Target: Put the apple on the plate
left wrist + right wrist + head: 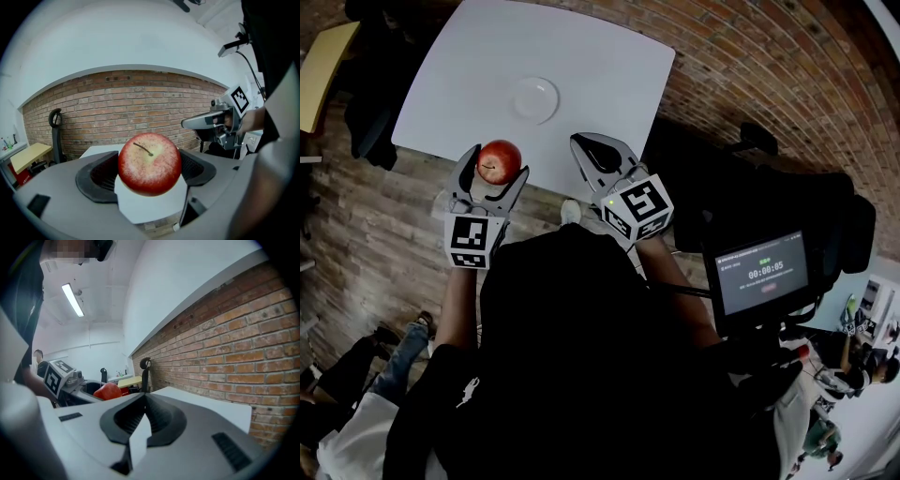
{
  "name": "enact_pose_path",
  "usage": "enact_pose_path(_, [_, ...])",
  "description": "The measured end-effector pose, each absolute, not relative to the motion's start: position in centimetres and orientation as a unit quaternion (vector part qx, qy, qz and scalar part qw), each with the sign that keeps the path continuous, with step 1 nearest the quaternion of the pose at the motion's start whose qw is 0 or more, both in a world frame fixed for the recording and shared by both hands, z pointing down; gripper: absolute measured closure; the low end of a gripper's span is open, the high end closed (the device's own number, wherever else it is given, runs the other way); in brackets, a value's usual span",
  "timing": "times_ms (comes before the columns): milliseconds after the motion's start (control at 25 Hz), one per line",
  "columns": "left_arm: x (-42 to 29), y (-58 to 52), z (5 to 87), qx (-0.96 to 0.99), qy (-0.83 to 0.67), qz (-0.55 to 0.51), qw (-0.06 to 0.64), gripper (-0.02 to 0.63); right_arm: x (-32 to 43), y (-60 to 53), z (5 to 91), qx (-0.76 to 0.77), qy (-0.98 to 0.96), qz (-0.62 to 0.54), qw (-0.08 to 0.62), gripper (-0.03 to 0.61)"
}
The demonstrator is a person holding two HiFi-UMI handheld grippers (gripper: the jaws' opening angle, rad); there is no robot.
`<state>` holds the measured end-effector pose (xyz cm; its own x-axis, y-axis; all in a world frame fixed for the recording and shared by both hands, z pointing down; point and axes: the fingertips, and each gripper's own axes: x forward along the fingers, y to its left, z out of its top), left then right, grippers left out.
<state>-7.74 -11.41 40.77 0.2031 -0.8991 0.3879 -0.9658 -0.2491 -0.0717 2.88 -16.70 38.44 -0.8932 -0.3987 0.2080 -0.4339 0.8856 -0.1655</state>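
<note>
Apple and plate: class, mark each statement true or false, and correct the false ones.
1. The apple lies on the plate. False: the left tongs grip it, clear of the empty plate.
2. The right tongs are closed and hold nothing. True.
3. The plate sits on a white table. True.
4. The apple is green. False: it is red, with a paler patch round the stem.

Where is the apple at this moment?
In the head view the apple sits clamped in the left gripper, left of the right gripper, at the near edge of the white table; the plate lies beyond it.
</note>
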Motion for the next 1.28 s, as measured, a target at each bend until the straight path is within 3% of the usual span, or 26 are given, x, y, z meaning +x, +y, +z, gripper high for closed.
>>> enact_pose_path(1280, [-6.5,-13.8,41.5,0.780,-0.588,0.186,0.104,0.210,3.2,-19.2,39.4,0.213,-0.967,0.107,0.095,0.575])
